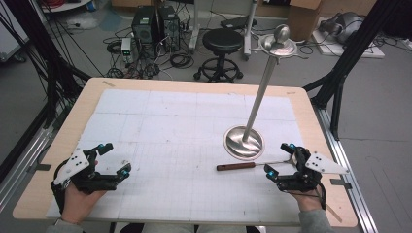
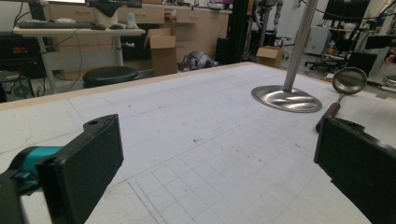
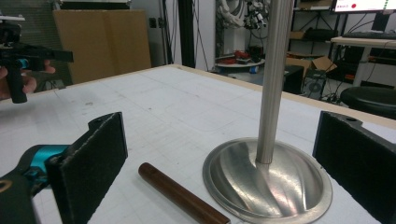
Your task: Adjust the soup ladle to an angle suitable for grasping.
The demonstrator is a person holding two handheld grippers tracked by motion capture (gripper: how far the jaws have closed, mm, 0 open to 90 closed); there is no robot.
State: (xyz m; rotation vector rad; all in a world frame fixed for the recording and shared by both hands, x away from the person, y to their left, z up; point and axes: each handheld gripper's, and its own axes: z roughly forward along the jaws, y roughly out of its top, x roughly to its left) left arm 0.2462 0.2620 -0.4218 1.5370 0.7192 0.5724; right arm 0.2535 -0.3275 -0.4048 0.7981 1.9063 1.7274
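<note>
A steel stand with a round dished base [image 1: 244, 142] and a tall pole [image 1: 262, 85] stands right of the table's middle. A ladle with a brown wooden handle [image 1: 235, 166] lies flat just in front of the base. Its bowl [image 2: 349, 80] shows in the left gripper view. My right gripper [image 1: 278, 159] is open beside the ladle's thin shaft, with nothing between its fingers. In the right gripper view [image 3: 219, 177] the handle [image 3: 180, 196] and base [image 3: 266, 179] lie between the jaws. My left gripper [image 1: 115, 159] is open and empty at the front left, its jaws wide apart in the left gripper view [image 2: 219, 172].
A white gridded mat [image 1: 184, 126] covers the wooden table [image 1: 63, 141]. Behind the table on the floor are a black stool [image 1: 222, 43], computer cases [image 1: 155, 24] and cables. Black frame posts stand at both sides.
</note>
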